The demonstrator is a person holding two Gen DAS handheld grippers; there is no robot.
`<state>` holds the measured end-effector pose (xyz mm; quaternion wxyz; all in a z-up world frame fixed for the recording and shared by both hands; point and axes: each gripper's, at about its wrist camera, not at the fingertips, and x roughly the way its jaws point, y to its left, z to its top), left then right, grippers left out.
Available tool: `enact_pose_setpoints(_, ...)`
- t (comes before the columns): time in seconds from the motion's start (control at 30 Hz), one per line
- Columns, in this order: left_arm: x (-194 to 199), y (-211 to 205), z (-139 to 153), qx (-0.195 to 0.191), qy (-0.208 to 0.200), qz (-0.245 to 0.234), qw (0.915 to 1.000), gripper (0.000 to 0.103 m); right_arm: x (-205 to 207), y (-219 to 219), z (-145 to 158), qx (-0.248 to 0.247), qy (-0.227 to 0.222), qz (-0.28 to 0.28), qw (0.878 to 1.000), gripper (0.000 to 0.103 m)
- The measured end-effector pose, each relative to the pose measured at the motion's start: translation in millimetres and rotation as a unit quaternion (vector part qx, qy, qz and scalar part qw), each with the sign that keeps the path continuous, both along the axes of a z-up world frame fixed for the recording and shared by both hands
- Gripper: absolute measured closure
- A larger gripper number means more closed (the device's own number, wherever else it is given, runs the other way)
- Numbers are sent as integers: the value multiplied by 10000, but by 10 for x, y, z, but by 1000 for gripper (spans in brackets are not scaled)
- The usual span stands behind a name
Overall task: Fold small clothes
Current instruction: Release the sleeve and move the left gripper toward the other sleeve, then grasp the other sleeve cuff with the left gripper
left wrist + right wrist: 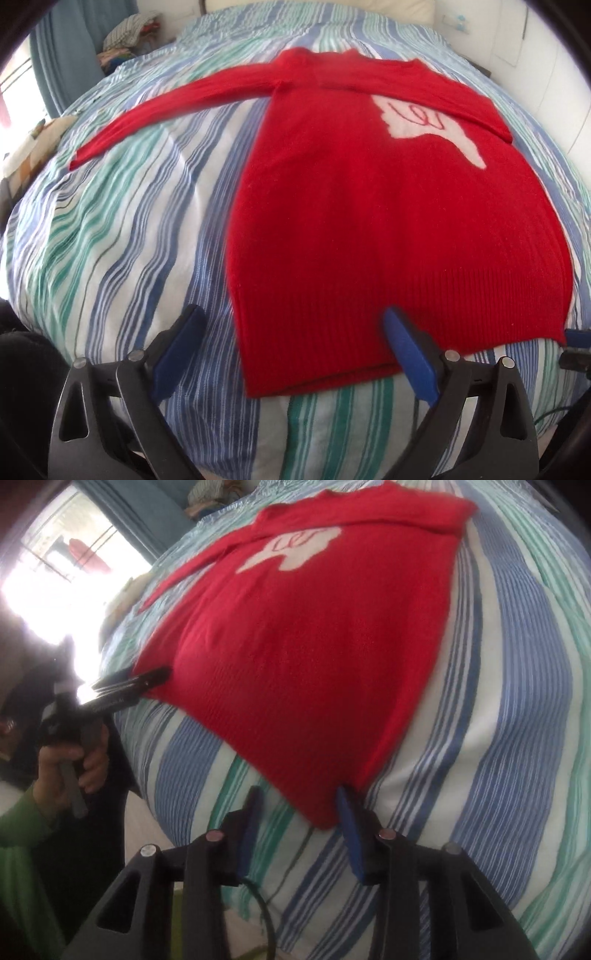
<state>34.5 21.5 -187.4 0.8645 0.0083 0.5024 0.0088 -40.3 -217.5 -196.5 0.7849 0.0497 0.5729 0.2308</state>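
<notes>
Lying flat on the bed [122, 221]: a red sweater [388, 221], front up, white patch [428, 129] near the chest. One sleeve [177, 110] stretching out to the side over the striped cover; the other sleeve [443, 99] already lying across the chest. Hem pointing toward both cameras.

Left claw [291, 332] standing released, fingers wide apart, straddling the near left corner of the hem, one blue pad [410, 354] touching the ribbed edge, nothing pinched yet. Right claw [299, 812] also released, gap wide, with the right corner of the hem sitting between its pads; cloth not clamped.

Judging the material: soft knit, light, limp, not slippery, not fragile. Probably sagging and stretching when lifted by one point only, so taking it at two corners together seems better. Best hold: the ribbed hem band, thicker there, both layers together, claw closing deep enough to catch front and back. Risk: catching the bed cover together with the knit, or taking only the top layer and opening the body.
</notes>
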Motion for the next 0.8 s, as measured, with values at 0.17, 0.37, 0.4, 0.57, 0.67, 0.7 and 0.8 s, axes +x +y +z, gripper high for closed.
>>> enact_pose_setpoints(0.17,-9,129,283,-261,-147,152,9994,6,-270,-98,211,-216,-684,-835,9939,61)
enact_pose_setpoints(0.37,219,697,912,-527,-815,400,9945,5,-425,-86,481,-277,-1721,-1419,9744,51)
enact_pose_setpoints(0.4,300,840,973,-542,-853,459,9938,5,-426,-92,506,-274,-1788,-1403,9734,51)
enact_pose_setpoints(0.57,839,1793,918,-856,-656,1035,9888,3,-385,-70,438,-216,-1707,-1336,9760,51)
enact_pose_setpoints(0.67,1142,2501,626,-1294,-369,1945,9716,4,-458,-60,456,-264,-1771,-1316,9750,51)
enact_pose_setpoints(0.7,1216,2706,517,-1494,-292,2186,9639,4,-475,-59,460,-274,-1791,-1310,9747,51)
enact_pose_setpoints(0.8,1411,3110,191,-2047,-22,2705,9407,6,-469,-35,438,-340,-1767,-1310,9749,51)
